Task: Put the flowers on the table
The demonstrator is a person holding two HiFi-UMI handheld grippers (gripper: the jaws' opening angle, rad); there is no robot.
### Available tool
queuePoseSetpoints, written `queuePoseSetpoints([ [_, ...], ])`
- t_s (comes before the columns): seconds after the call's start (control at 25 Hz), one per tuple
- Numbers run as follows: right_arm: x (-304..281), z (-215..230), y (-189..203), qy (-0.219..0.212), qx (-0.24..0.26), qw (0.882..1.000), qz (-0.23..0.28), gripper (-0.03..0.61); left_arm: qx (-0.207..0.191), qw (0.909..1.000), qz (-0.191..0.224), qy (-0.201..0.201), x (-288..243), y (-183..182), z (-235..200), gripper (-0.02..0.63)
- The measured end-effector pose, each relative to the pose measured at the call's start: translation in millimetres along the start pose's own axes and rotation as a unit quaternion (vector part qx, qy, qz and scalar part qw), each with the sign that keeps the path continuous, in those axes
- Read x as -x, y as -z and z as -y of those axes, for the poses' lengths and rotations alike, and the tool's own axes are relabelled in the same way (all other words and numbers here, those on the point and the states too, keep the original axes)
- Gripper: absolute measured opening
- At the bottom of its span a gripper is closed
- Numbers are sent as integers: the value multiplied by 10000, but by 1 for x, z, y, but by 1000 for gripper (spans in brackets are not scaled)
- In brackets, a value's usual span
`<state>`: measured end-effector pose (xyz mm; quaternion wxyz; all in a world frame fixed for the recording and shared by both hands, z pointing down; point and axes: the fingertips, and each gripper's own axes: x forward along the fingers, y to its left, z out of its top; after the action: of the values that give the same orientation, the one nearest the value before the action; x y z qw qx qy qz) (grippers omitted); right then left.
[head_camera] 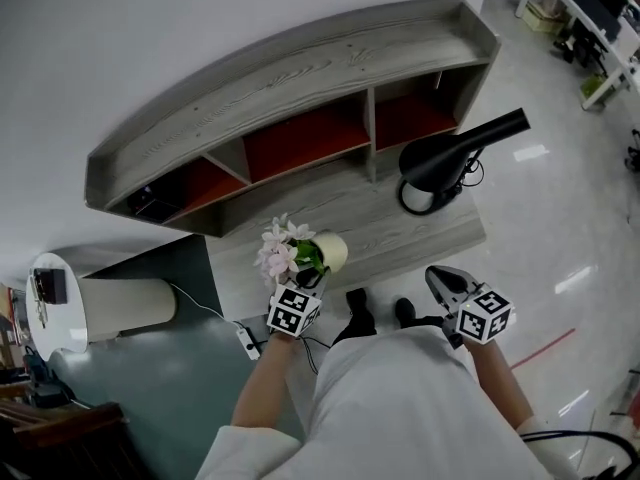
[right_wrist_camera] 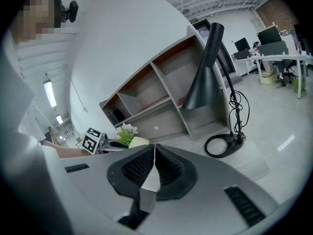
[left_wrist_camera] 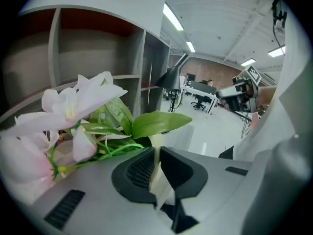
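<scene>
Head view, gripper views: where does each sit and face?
Head view: on head, steeply down at desk, shelf; forearms, left tongs, right tongs show.
Left gripper view: on left tongs, toward flowers, shelf; jaws clamp the pot.
Right gripper view: on right tongs, toward lamp, shelf; jaws closed.
Shared: all show shelf, lamp, flowers.

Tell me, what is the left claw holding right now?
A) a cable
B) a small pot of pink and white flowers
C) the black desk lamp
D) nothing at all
B: the left claw pinches the rim of the flower pot between its jaws, while the lamp stands apart on the table.
</scene>
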<state>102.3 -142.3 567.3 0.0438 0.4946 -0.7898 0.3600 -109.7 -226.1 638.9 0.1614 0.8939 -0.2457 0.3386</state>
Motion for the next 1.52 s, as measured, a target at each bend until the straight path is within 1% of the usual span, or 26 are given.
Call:
queuePoseSetpoints([
  [0.16,-8,0,-5,219,-26,9997,37,20,-506,9982,-297,123,-17,6,-30,51],
  [0.28,-14,-1,-8,373,-88,9992,65,20,-979,9936,-528,182,-33,12,-50,51],
  [0.48,-25,-5,-8,547,-185,9983,115,20,-1602,9815,-1005,288,-59,24,-78,51],
  [0.64,-29,-5,-8,700,-282,9970,152,20,-1929,9728,-1245,291,-81,26,-101,51],
  [0.8,-31,-1,-8,889,-383,9951,191,20,-2296,9619,-1444,327,-104,28,-121,51],
  [1.0,-31,3,-2,1115,-529,9922,201,20,-2622,9494,-1703,304,-131,33,-146,51],
  [1.16,-33,4,5,1218,-595,9907,145,20,-2686,9445,-1879,208,-151,37,-166,51],
  [1.24,-31,4,7,1282,-646,9895,140,20,-2762,9407,-1965,139,-159,38,-173,52],
  [1.44,-28,8,13,1443,-764,9865,151,20,-3037,9243,-2308,-113,-181,45,-195,52],
  [1.52,-25,9,16,1502,-808,9853,134,20,-3069,9209,-2402,-117,-188,47,-198,54],
])
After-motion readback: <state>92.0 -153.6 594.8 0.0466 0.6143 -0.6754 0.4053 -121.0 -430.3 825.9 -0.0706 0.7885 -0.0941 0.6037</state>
